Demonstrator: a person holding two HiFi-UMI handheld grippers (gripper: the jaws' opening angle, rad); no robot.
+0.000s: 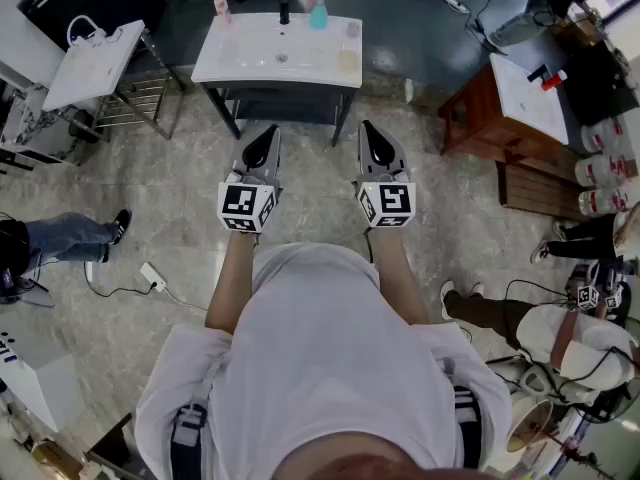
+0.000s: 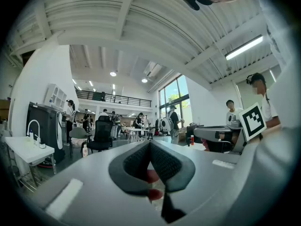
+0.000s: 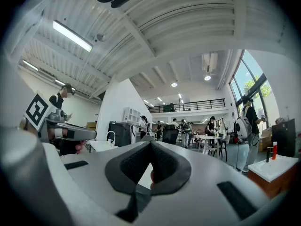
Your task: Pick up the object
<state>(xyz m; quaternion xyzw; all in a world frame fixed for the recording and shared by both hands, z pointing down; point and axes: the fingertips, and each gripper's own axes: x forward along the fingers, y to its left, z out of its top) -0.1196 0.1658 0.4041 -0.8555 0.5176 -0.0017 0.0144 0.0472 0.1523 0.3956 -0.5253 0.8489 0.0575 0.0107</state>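
A white washbasin stand is ahead of me on the tiled floor. At its back edge are a pink bottle, a dark tap and a teal soap bottle, with a pale yellowish item at its right. My left gripper and right gripper are held side by side short of the stand, pointing at it and touching nothing. In the left gripper view the left gripper has its pads meeting with nothing between them. The right gripper is likewise shut and empty in its own view.
A white side table with a wire rack is at the left. At the right are a wooden cabinet and a slatted bench. A person's legs and a power strip lie to the left, and a seated person is to the right.
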